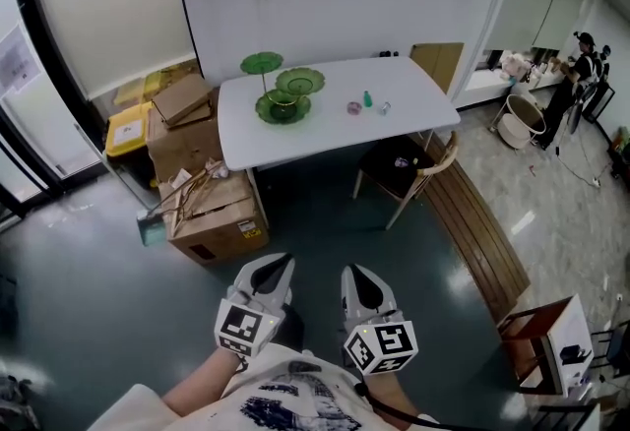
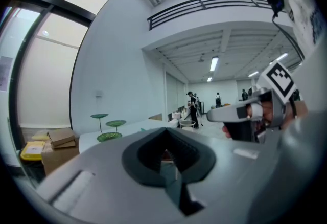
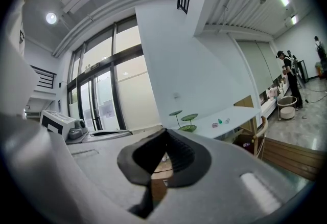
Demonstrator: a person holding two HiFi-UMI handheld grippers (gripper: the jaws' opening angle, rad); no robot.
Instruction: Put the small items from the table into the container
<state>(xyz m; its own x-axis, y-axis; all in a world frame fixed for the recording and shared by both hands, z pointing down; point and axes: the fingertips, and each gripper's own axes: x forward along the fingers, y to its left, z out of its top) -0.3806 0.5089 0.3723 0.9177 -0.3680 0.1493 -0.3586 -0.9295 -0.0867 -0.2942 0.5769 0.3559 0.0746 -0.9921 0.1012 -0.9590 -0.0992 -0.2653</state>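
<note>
I am holding my left gripper (image 1: 277, 268) and my right gripper (image 1: 358, 277) low in front of me. On both, the jaws are pressed together and nothing is sitting between them. I am standing well apart from the white tabletop (image 1: 325, 134), so by my judgement the task is only at its approach step and no item is in hand yet.

The small items are lying on the right half of the tabletop, near each other: a pink piece (image 1: 353, 107) that looks round and flat, a green piece (image 1: 367, 99) that looks like a little upright bottle, and a pale clear piece (image 1: 385, 108) too small for me to name. The container is, I believe, the green stand (image 1: 283, 94) at the left part of the tabletop, made of three leaf-shaped dishes on thin stems, glossy like glass or glazed ware.

A dark chair (image 1: 406, 166) with a wooden frame is standing just before the tabletop, and cardboard boxes (image 1: 212, 213) are resting on the shiny grey floor (image 1: 89, 291) to the left.

The next move is calling for coming close between chair and boxes, spreading one pair of jaws, and taking an item gently, because such smooth small shapes are probably slipping easily.
</note>
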